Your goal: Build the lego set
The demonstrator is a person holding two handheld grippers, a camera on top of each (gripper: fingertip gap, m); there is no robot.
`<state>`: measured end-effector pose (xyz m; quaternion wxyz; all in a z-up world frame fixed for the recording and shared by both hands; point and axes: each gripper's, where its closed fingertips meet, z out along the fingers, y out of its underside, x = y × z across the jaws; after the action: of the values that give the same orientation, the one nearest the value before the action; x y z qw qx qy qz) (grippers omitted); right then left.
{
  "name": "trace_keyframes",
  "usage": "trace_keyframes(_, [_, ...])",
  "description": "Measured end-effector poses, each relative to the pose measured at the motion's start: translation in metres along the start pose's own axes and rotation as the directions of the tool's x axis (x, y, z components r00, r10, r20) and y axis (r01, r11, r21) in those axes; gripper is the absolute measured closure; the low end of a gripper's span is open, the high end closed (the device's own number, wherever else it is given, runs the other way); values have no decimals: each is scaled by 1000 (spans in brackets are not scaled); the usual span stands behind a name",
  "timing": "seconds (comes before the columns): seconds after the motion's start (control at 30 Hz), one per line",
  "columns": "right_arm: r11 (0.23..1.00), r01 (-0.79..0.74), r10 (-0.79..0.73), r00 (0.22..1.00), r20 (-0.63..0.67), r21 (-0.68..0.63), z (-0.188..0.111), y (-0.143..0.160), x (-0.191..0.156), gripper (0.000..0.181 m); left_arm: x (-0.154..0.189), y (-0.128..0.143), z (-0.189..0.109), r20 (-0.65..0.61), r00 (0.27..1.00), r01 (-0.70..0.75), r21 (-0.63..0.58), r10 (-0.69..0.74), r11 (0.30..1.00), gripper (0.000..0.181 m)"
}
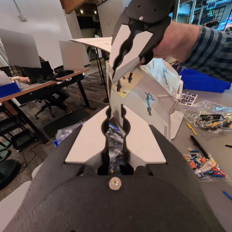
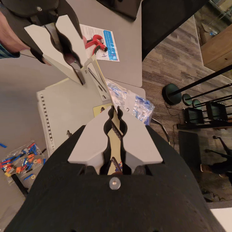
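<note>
The instruction booklet (image 1: 144, 95) stands open on the grey table, with one page lifted. My left gripper (image 1: 116, 108) is shut on that page's lower edge. My right gripper (image 1: 113, 72), held by a hand in a plaid sleeve, is shut on the same page higher up. In the right wrist view my right gripper (image 2: 114, 108) pinches a yellow-printed page, and the left gripper (image 2: 81, 82) grips the booklet (image 2: 70, 104) farther off. A clear bag of small blue, orange and red Lego parts (image 1: 207, 167) lies to the right and also shows in the right wrist view (image 2: 21, 162).
A bag of black and yellow parts (image 1: 213, 118), a sticker sheet (image 1: 188, 99), a blue bin (image 1: 203, 82), a black axle (image 1: 199, 146) and a yellow axle (image 1: 191, 128) are on the table. A blue-printed bag (image 2: 135, 106) lies at the table edge. A packaged red tool (image 2: 99, 42) lies beyond. Across from one pair of fingers to the other is roughly 7 cm.
</note>
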<state>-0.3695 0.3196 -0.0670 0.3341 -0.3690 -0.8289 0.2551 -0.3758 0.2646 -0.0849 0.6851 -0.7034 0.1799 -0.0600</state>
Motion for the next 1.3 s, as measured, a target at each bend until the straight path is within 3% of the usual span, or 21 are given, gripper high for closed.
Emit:
trace_keyframes(0.07, [1000,6,-6,1000,-10,-22,1,3,1,181,0,-3,1,-12,1000,9,14,-8,1000,154])
trace_keyframes(0.17, [1000,-8,8,1000,-14,-21,3,1,1,181,-1,2,8,-13,1000,13,-45,-13,999,150])
trace_keyframes(0.27, [999,-41,41,999,-23,9,0,-3,4,181,-1,15,13,-2,1000,-13,-121,13,993,162])
trace_keyframes(0.33, [996,-81,82,996,-20,40,-3,-4,6,181,-1,17,15,-2,1000,-12,-120,12,993,180])
trace_keyframes(0.53, [979,-146,177,955,-238,143,-23,-2,11,158,-3,23,20,22,1000,-10,-145,14,989,181])
trace_keyframes(0.57, [976,-156,196,936,-293,154,-29,0,9,152,-2,22,20,20,1000,-1,-137,3,991,181])
trace_keyframes(0.63, [961,-184,251,895,-368,207,-43,4,-2,162,-2,21,19,13,1000,20,-116,-19,993,181])
trace_keyframes(0.77, [906,-266,400,791,-464,328,-61,15,-31,145,-4,28,19,32,999,30,-124,-26,992,181])
trace_keyframes(1.0, [803,-393,595,567,-569,447,-59,50,-66,137,-6,33,22,64,995,77,-104,-71,992,181])
trace_keyframes(1.17, [745,-409,667,424,-612,528,-63,58,-77,144,-7,37,24,83,992,102,-102,-93,990,181])
trace_keyframes(1.3, [727,-431,685,392,-614,534,-57,57,-86,160,-8,39,24,95,991,109,-103,-99,989,181])
